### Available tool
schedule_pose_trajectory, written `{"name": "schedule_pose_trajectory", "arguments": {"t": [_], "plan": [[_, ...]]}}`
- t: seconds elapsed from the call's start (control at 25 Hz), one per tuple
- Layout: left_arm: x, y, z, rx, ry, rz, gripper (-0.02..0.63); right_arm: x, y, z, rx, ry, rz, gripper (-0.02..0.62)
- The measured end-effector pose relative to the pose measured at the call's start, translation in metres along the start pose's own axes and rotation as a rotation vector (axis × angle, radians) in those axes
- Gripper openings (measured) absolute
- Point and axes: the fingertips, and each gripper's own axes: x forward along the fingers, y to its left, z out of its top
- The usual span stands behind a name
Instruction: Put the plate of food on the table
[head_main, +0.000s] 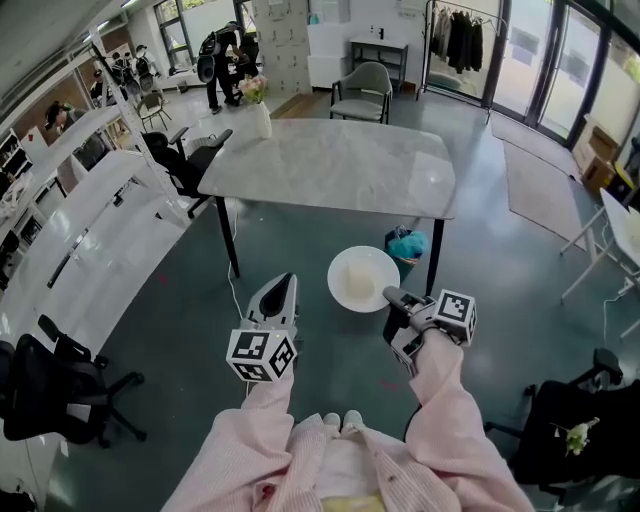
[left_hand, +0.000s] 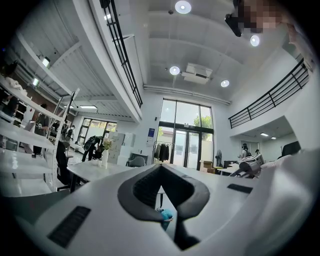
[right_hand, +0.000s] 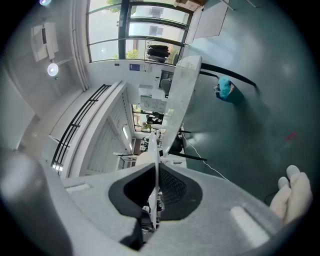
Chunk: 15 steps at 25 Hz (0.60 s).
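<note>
At left, left tongs (head_main: 284, 284) together, holding nothing. At centre, plate of food (head_main: 362, 278) in mid-air, short of the near edge of the counter (head_main: 330, 165). At right, right tongs (head_main: 393, 297) clamped on its rim. Best kept level, carried far past that edge, lowered flat before loosening.

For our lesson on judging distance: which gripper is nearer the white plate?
Right. The right gripper grips the plate by its right rim between its fingers. The left gripper hangs apart from it, off its lower left in the head view, holding nothing.
</note>
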Motion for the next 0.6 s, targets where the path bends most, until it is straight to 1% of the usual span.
{"name": "schedule_pose_trajectory", "arguments": {"t": [0.16, 0.32, 0.6], "plan": [[0.008, -0.012, -0.002, 0.003, -0.01, 0.002, -0.003, -0.007, -0.004, 0.012, 0.004, 0.002, -0.014, 0.017], [0.014, -0.025, -0.008, 0.0, -0.015, 0.008, -0.003, -0.012, -0.008, 0.028, -0.008, 0.004, 0.004, 0.015], [0.037, -0.028, -0.01, -0.006, -0.004, 0.019, -0.003, -0.005, -0.008, 0.051, -0.01, 0.018, 0.009, 0.017]]}}
